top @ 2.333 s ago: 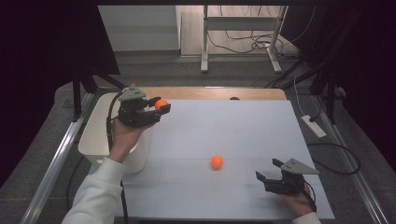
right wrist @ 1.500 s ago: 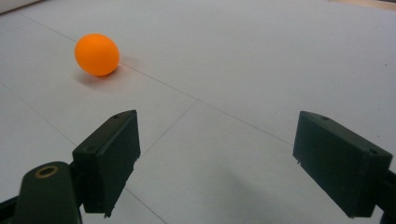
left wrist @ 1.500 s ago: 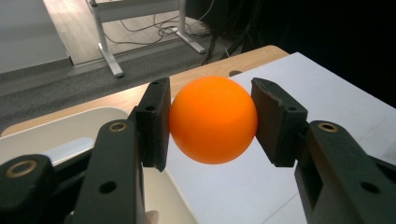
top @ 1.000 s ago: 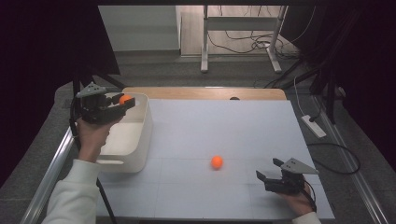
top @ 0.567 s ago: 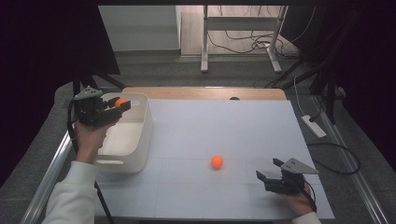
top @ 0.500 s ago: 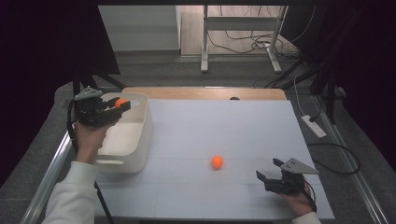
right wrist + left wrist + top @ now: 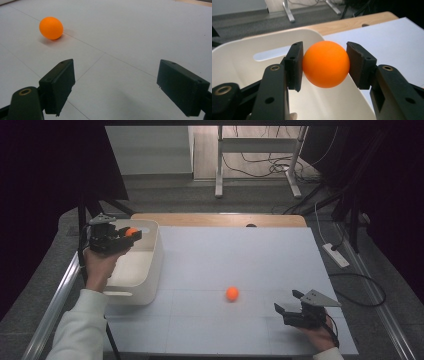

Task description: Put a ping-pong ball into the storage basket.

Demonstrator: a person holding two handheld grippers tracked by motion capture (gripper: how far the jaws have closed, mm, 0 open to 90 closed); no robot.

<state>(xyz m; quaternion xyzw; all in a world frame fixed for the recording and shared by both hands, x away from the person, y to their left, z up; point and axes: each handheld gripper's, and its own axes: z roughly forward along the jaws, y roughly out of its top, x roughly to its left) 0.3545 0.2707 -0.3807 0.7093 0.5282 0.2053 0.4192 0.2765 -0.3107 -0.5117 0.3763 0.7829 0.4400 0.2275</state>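
Note:
My left gripper (image 7: 131, 234) (image 7: 325, 63) is shut on an orange ball (image 7: 326, 64) (image 7: 131, 232), both pads pressing its sides. It holds the ball over the white bin (image 7: 150, 260) (image 7: 242, 60) at the table's left edge. A second orange ball (image 7: 232, 293) (image 7: 51, 27) lies on the white tabletop, left of and beyond my right gripper (image 7: 288, 306) (image 7: 123, 87). That gripper rests near the front right of the table, jaws wide open with nothing between them.
The white table surface (image 7: 240, 260) ends at a wooden strip (image 7: 215, 219) along the far edge. A white power strip (image 7: 336, 255) and cables lie on the floor to the right. A desk frame (image 7: 255, 165) stands beyond the table.
My left hand has carried the ball from above the table's left part to over the bin and sunk slightly. The right gripper and the loose ball have stayed put.

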